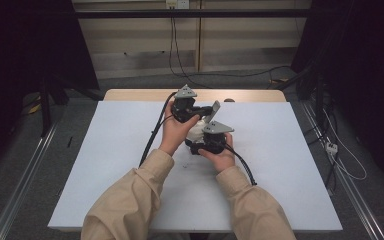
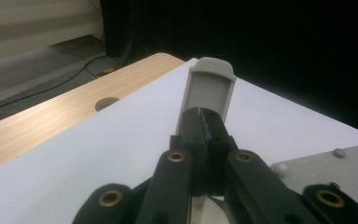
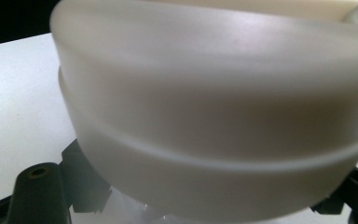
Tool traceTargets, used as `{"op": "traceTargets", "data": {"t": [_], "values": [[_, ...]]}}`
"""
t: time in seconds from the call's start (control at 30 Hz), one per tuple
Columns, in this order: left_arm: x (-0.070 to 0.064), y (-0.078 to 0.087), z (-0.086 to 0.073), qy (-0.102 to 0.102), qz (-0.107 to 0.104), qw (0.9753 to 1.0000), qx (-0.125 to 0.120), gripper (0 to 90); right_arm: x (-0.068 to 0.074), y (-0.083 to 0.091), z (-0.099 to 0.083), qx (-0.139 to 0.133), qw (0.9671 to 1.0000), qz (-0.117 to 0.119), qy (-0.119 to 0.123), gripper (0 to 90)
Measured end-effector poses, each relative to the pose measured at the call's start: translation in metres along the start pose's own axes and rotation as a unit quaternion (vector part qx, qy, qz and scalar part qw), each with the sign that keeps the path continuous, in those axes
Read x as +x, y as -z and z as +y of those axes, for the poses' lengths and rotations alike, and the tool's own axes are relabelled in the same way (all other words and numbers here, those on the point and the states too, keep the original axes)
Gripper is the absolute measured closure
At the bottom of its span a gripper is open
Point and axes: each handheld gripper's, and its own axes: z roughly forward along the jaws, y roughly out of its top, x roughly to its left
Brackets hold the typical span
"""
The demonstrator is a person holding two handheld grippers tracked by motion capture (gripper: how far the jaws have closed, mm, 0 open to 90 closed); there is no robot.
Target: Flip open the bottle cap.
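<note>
A white translucent round container sits at the middle of the white board. In the high view this container lies between the two hands. My right gripper holds it from the near side, a black finger showing on each flank of its wall. My left gripper is shut on a flat grey piece with a rounded top, which stands upright beyond the jaws. In the high view the left gripper holds that grey piece just above the container's far side.
The white board covers a wooden table whose bare strip runs along the far edge, with a round hole in it. Cables trail from both grippers toward the near side. Dark frames and floor cables surround the table.
</note>
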Motion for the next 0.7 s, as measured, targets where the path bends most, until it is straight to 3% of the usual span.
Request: {"op": "traceTargets", "data": {"t": [0.7], "values": [[-0.0014,-0.0097,0.0012,-0.004,-0.002,0.9999,0.010,89.8,-0.0002,0.0001,-0.0001,0.001,1.0000,0.000,0.000,18.3]]}}
